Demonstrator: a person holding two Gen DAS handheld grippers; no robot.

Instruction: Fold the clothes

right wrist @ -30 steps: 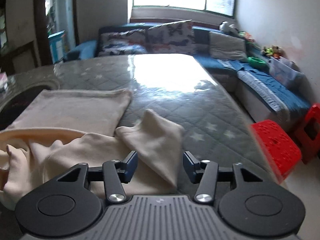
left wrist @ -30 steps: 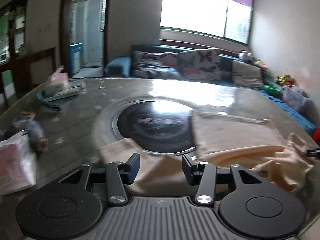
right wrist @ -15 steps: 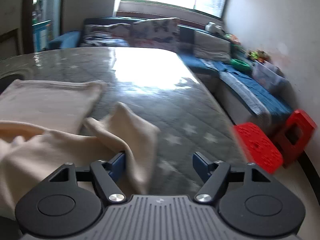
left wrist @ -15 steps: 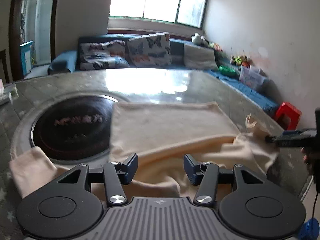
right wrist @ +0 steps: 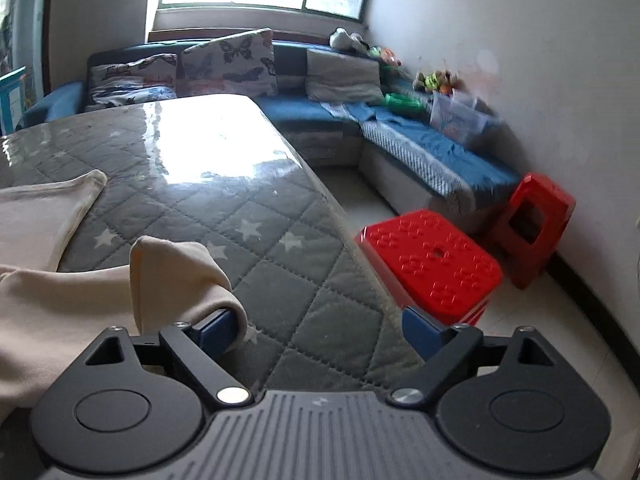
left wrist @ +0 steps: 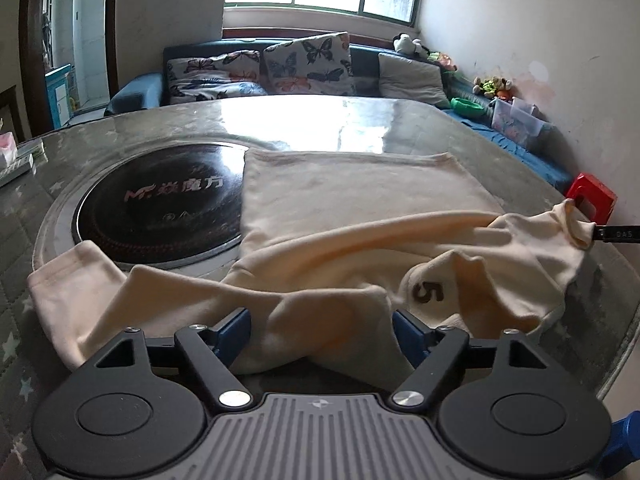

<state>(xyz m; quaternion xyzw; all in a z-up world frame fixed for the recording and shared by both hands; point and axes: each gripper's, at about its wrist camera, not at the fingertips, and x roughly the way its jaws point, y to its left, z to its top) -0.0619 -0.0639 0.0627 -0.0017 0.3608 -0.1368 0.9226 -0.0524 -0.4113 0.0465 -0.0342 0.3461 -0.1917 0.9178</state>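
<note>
A: Left wrist view: cream sweatshirt lies half spread on the quilted table, far part flat, near part bunched, a "5" print facing up. Left gripper has its jaws spread wide with a fold of cloth bulging between them. Nothing pinched.

B: Sleeves?

A: One cuff lies flat at near left, just beside the round cooktop inset in the table. The other cuff is pulled out to the right toward the tip of the right gripper; whether it's pinched there, that view can't tell.

B: Right wrist view?

A: Right gripper also stands wide open. A cuff drapes over its left finger, resting on it, not clamped. Probably holding the sleeve stretched out so the body flattens.

B: Stage?

A: Can't settle it. Fits a garment being laid out for folding, or one partway folded with sleeves coming in.

B: Obstacles?

A: Table edge runs close on the right, with red stools right below, so loose cloth could slide off. A small box sits at far left, well apart. Sofa beyond, out of the way.
</note>
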